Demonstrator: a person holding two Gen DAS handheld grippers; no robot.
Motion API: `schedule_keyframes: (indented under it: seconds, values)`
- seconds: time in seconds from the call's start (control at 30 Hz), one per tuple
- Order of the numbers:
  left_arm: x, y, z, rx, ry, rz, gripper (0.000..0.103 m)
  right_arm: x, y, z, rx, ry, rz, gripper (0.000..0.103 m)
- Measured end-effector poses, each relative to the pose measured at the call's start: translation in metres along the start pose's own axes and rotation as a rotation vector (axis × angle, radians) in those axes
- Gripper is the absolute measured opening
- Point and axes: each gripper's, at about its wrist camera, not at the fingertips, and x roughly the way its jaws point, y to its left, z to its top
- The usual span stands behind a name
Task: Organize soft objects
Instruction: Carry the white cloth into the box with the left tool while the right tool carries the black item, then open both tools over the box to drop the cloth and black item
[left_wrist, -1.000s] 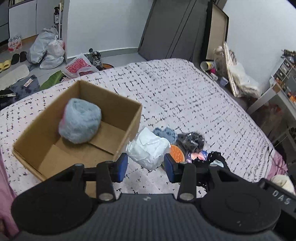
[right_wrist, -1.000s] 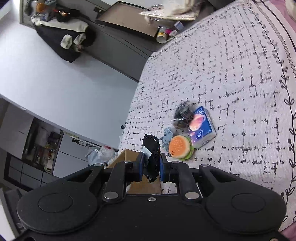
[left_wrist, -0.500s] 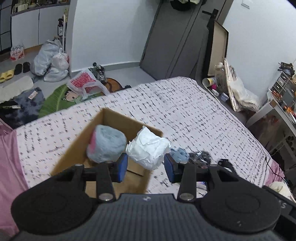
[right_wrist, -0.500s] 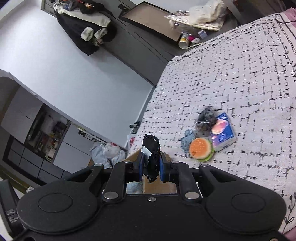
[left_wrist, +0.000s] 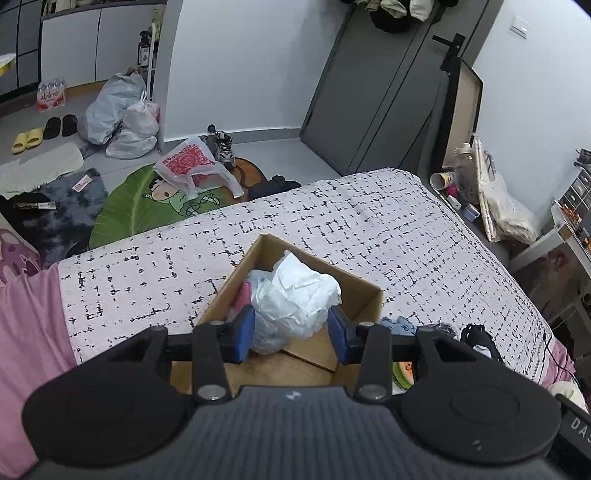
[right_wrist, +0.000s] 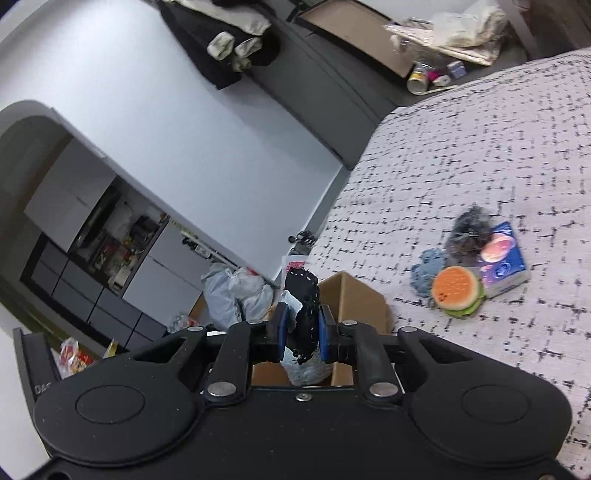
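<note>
Cardboard box (left_wrist: 364, 295) sat in the middle of the left wrist view, on the bed (left_wrist: 332, 221) with its black-flecked white cover. The left claw (left_wrist: 291, 332) hung right over the box, blue pads spread around a crumpled white bundle (left_wrist: 295, 295). The right pad looked to be against the bundle; the left pad's contact I could not tell, so whether it truly gripped is unclear. Behind the bundle, inside the box, a pale blue fluffy ball (left_wrist: 258, 278) with a pink patch peeked out. At the lower right of the frame, just past the box, a blue knitted piece (left_wrist: 400, 325) and a dark tangled item (left_wrist: 443, 328) lay on the cover. The other claw, with a black object in it, showed beside them at the lower right.

Over to the right wrist view, tilted and a little blurred. The right claw (right_wrist: 300, 332) was closed on a black fabric piece with white stitching (right_wrist: 304, 299), held upright between the pads, a small white tag at its left side. Below it, the box (right_wrist: 354, 295) sat at center-bottom with the blue ball (right_wrist: 306, 371) visible under the pads. At the right of the frame, a burger toy (right_wrist: 456, 290) lay touching a blue packet (right_wrist: 506, 264), with the knitted piece (right_wrist: 426, 267) and the dark tangle (right_wrist: 467, 232) close around them.
</note>
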Motion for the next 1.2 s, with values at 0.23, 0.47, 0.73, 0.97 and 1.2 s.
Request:
schedule_keyframes:
  seconds: [0.23, 0.47, 0.73, 0.97, 1.2]
  values:
    - [0.02, 0.025, -0.006, -0.066, 0.021, 0.005, 0.042, 0.014, 0.009, -0.009, -0.036, 0.018, 0.007, 0.017]
    - [0.036, 0.031, -0.013, -0.064, 0.051, -0.002, 0.042, 0.033, 0.012, -0.015, -0.075, 0.04, -0.024, 0.017]
    - [0.053, 0.031, -0.021, -0.007, 0.083, 0.014, 0.042, 0.056, 0.015, -0.018, -0.122, 0.066, -0.066, 0.017]
    - [0.064, 0.031, -0.02, -0.001, 0.107, 0.014, 0.044, 0.075, 0.011, -0.018, -0.137, 0.081, -0.093, 0.017]
    - [0.07, 0.031, -0.021, -0.001, 0.124, 0.006, 0.055, 0.088, 0.01, -0.022, -0.142, 0.094, -0.11, 0.019]
